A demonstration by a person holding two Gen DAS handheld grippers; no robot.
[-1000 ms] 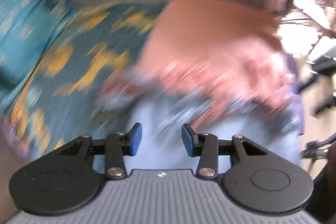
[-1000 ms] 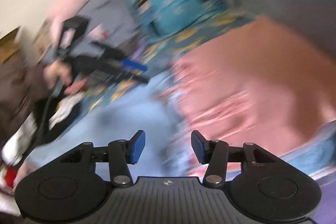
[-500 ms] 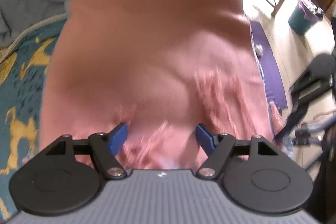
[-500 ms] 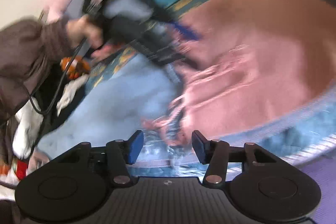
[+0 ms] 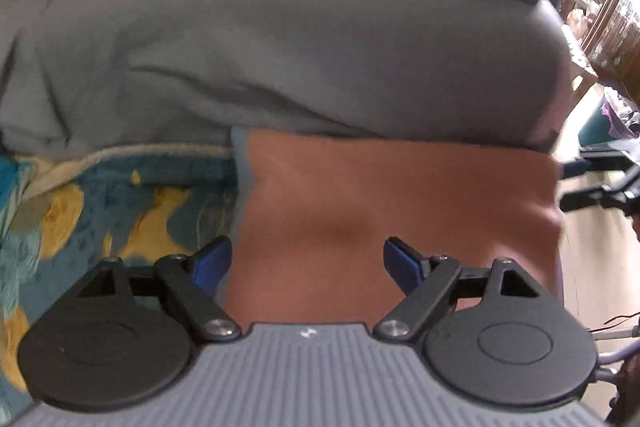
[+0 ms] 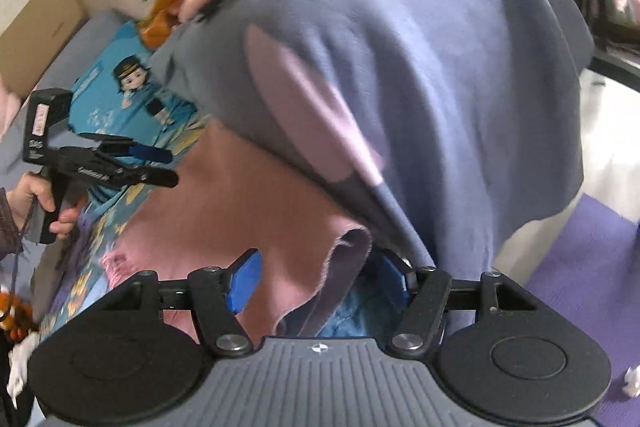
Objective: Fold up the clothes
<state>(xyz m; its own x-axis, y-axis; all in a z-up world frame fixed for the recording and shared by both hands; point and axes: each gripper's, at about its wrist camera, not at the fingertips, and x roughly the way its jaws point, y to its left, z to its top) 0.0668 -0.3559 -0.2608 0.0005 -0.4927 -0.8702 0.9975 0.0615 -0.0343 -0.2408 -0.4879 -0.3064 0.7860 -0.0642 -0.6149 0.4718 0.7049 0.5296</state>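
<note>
A salmon-pink cloth (image 5: 400, 211) lies flat on the patterned bedspread, its far edge against a rumpled grey garment (image 5: 280, 47). My left gripper (image 5: 308, 263) hovers over the pink cloth's left part, jaws opening wide, nothing pinched. In the right wrist view the pink cloth (image 6: 240, 203) has a turned-up corner that stands between the fingers of my right gripper (image 6: 320, 283). Its jaws are opening and the pads do not press on the cloth. The grey garment (image 6: 420, 67) bulges over the cloth. A hand holds the left gripper (image 6: 170, 169) at the far left.
A teal and yellow bedspread (image 5: 80, 219) lies under the clothes. A blue T-shirt with a cartoon figure (image 6: 120, 95) and a cardboard box (image 6: 36, 35) sit beyond. A purple mat (image 6: 580, 287) covers the floor at the right. Dark furniture (image 5: 600, 187) stands off the bed's edge.
The left gripper moved from the pink cloth's fringed edge toward the grey garment and its jaws widened. The right gripper dropped to the cloth's turned-up corner and its jaws spread.
</note>
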